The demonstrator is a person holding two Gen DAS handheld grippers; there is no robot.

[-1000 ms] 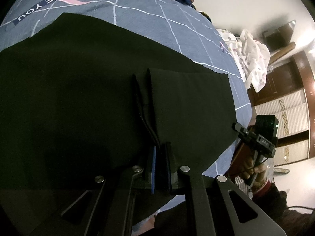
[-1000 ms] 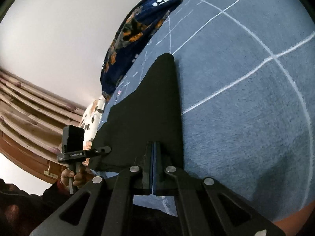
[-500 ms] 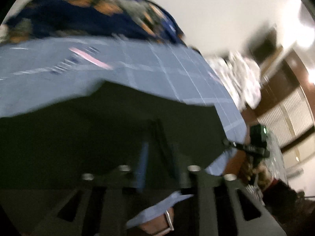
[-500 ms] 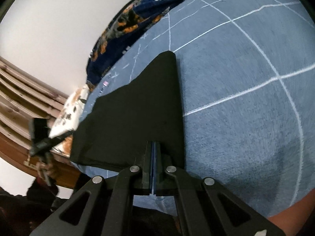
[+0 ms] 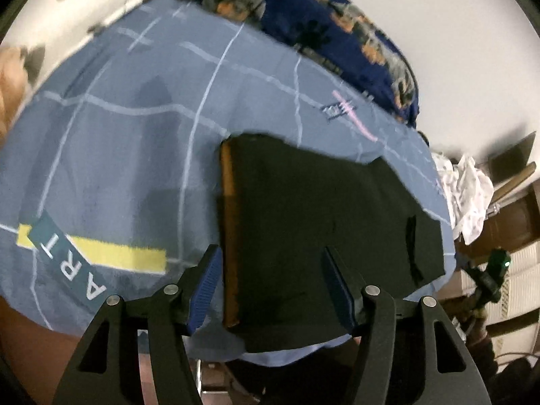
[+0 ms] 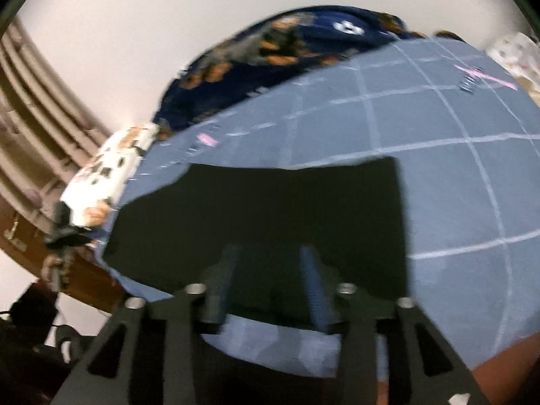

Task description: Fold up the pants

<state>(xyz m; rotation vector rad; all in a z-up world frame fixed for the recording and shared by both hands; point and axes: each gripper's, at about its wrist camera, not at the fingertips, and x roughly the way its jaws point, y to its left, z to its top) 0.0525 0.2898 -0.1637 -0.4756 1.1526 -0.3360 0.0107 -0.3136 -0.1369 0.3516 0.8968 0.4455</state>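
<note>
We see the black pants (image 5: 320,222) lying flat at the bed's (image 5: 135,155) near edge; our left gripper (image 5: 273,270) and right gripper (image 6: 270,266) both spread wide above them, gripping nothing.

White wall (image 5: 465,50), wooden cabinet (image 5: 513,222), blue-sheeted bed (image 5: 135,155).

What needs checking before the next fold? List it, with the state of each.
1. Left hand-held gripper open, holding nothing: ok.
2. Right hand-held gripper open, holding nothing: ok.
3. Black pants lying folded and flat on the blue bedsheet: ok.
4. Near edge of the pants within the bed's edge: cannot tell.
5. Layers lined up at the left edge: cannot tell, too dark.
</note>
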